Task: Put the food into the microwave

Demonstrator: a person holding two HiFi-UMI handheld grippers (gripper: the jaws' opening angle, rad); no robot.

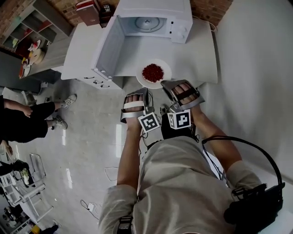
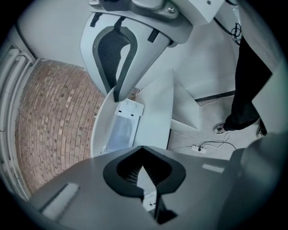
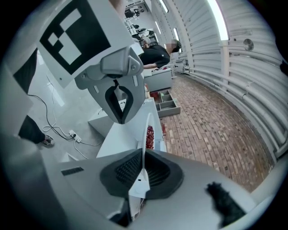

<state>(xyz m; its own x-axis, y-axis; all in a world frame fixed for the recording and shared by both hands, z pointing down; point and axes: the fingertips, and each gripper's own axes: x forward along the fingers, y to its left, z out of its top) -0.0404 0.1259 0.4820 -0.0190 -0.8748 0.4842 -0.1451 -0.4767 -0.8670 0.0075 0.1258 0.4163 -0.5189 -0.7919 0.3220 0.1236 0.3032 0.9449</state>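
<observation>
While the right gripper (image 3: pixel 142 177) is clamped on the rim of the plate (image 1: pixel 162 67), the left gripper (image 2: pixel 145 176) grips nothing I can name. Its jaws sit together with only a thin pale sliver between the pads; can't tell what that sliver is.

Right gripper view: the plate shows edge-on as a thin white line running out from between the pads, with red food (image 1: pixel 153 72) on its top face.

Head view: the plate is at the front edge of the counter (image 1: pixel 197 59), partly past that edge. Can't tell if it rests on the counter or hangs from the grip. The food is a small red heap mid-plate, not yet in the microwave (image 1: pixel 181 20).

The microwave stands at the back of the counter by the brick wall (image 1: pixel 208 7). Its door (image 1: pixel 110 48) is swung wide to the left and the turntable (image 1: pixel 147 23) shows inside. The plate is right in front of the open cavity, near it but apart.

The left gripper's tip is just beside the plate's near-left rim; contact unclear. The grippers are side by side, marker cubes (image 1: pixel 149 122) close together, both forearms reaching forward.

At frame left a person in black (image 1: pixel 20 123) sits with sneakers (image 1: pixel 64 103) on the grey floor (image 1: pixel 91 151). Cables (image 1: pixel 110 173) lie on the floor near the operator.
</observation>
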